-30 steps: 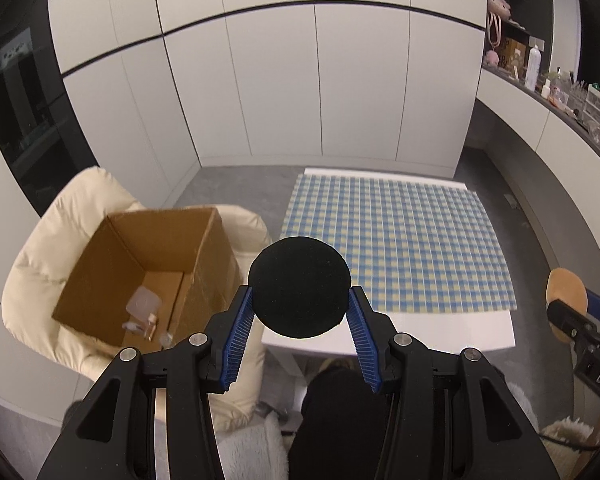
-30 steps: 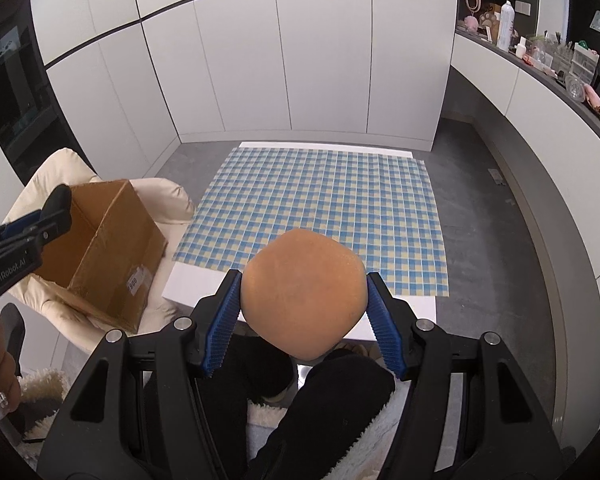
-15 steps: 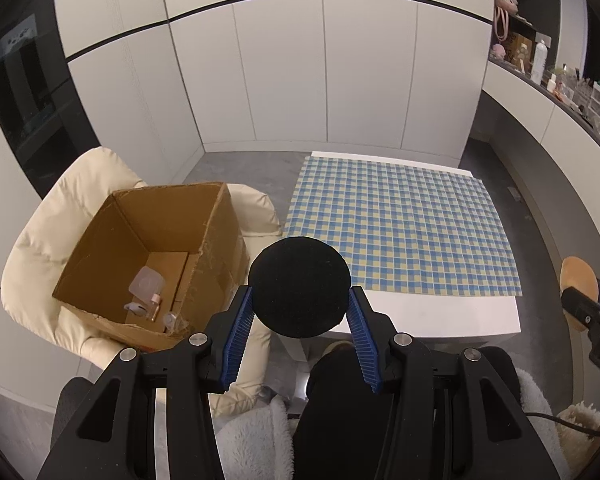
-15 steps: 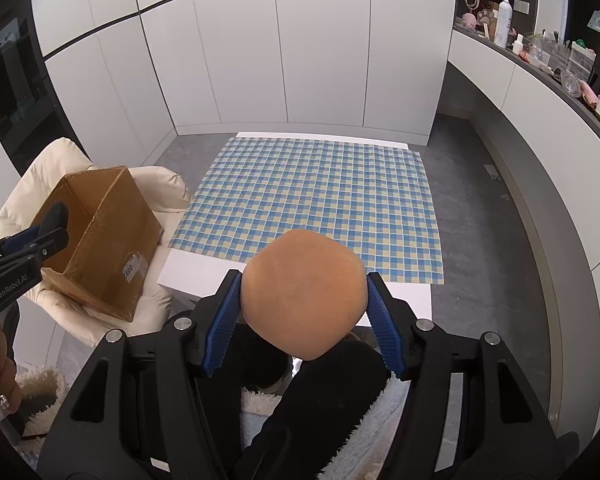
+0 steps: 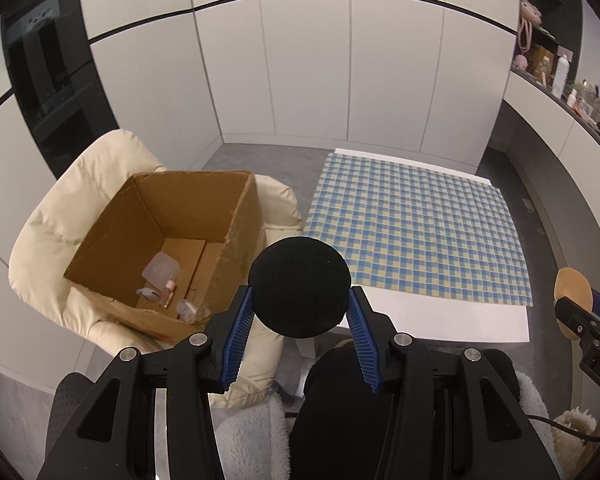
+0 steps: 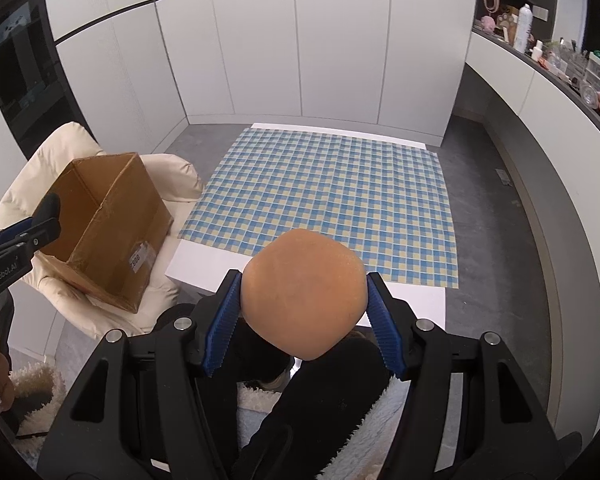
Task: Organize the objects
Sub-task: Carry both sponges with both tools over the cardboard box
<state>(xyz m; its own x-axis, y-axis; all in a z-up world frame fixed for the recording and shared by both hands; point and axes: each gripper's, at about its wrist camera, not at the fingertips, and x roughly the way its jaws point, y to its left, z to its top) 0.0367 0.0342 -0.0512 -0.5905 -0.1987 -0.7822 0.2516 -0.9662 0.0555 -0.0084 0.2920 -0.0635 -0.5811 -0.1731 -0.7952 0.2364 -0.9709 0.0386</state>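
Note:
My left gripper (image 5: 299,304) is shut on a round black puff (image 5: 299,286), held in the air near the open cardboard box (image 5: 236,236). The box stands on a cream chair (image 5: 48,216) and holds a few small clear items (image 5: 162,270). My right gripper (image 6: 303,300) is shut on a tan round puff (image 6: 304,294), above the near edge of the white table (image 6: 204,262). The tan puff also shows in the left wrist view (image 5: 573,286). The box shows at the left of the right wrist view (image 6: 112,216).
A blue and yellow checked cloth (image 5: 416,236) covers the low white table (image 5: 440,316). White cupboards (image 5: 340,80) stand behind it. A counter with bottles and clutter (image 6: 560,64) runs along the right. My legs and a white fluffy rug (image 5: 252,440) lie below.
Both grippers have drawn back and up from the table. The left view has turned left, so the box interior shows more fully. Both puffs stay gripped.

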